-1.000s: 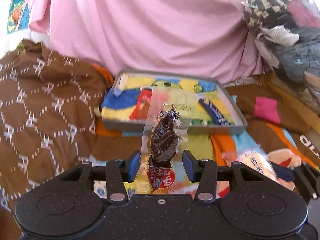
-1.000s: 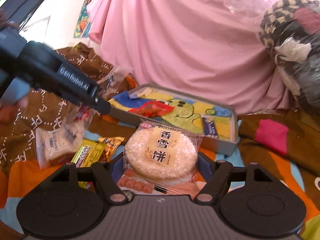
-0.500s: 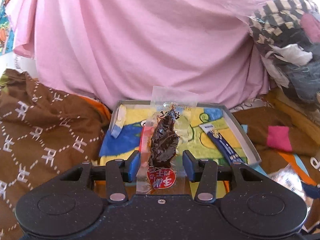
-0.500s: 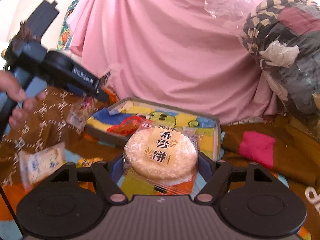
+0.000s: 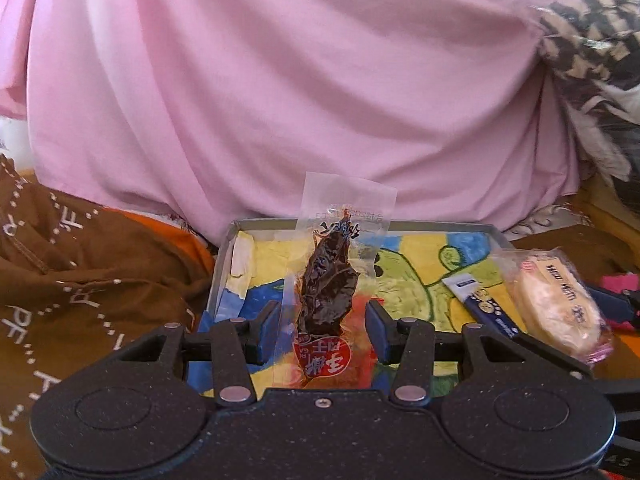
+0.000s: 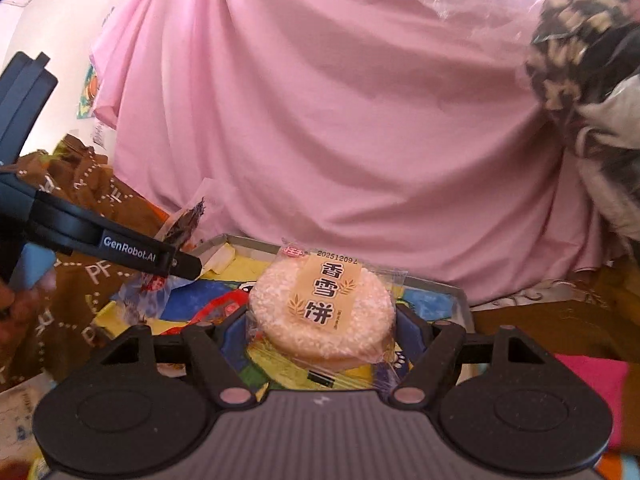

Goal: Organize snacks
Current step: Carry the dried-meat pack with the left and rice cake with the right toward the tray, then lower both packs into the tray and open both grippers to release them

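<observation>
Holding crinkly clear packet and round rice cake over tray.

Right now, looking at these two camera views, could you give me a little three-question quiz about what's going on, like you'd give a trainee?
1. True or false: the right tool holds a round rice cake.
2. Multiple choice: what does the left tool carry? A) a blue stick pack B) a clear packet of dark dried snack C) nothing
3. Fill in: both tools hover over a grey ___ with a colourful picture inside.

Key
1. True; its fingers press the cake's wrapper from both sides.
2. B, the dark snack packet; the blue stick pack lies in the tray.
3. tray.
</observation>
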